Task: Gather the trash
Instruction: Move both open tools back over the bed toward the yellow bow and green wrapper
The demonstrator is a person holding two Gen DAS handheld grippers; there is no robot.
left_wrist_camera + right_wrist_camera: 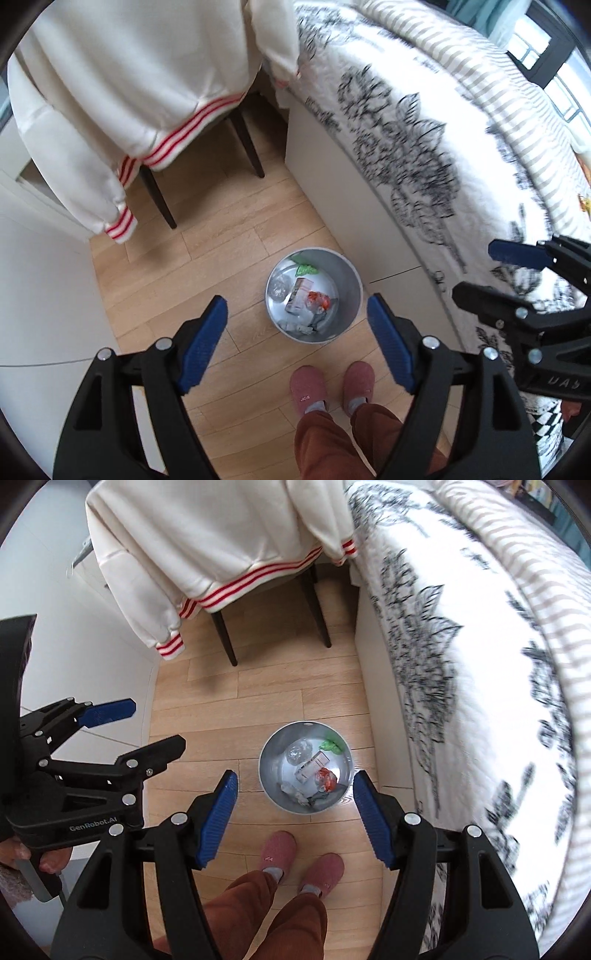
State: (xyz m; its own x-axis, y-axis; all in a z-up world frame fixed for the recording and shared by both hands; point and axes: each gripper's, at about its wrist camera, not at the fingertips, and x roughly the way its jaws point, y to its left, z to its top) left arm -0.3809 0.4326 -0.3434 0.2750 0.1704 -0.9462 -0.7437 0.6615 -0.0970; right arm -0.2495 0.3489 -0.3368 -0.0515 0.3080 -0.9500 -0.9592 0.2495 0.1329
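Both grippers hang high over a light wooden floor, pointing steeply down at a small round metal bin that stands on the boards close beside the white base of a bed.

The left gripper has its blue-padded fingers spread wide, with nothing between them — the bin and floor show far below through the gap. The right gripper likewise holds its fingers well apart and empty. Each tool also shows in the other's view, off to the side and open.

The trash lies inside the bin: a crumpled clear plastic piece toward the far left wall, a green scrap at the far rim, a small pale carton near the middle, an orange-red wrapper beside it, and some grey and white bits at the near wall — too small to make out what they are.

A person's feet in pink slippers stand on the floor just on the near side of the bin, with rust-brown trousers above them.

At the far end of the floor stands a dark-legged chair, with a cream sweatshirt with red stripes draped over it. The bed carries a white quilt printed with black flowers and pale stripes, hanging over its edge along the right.
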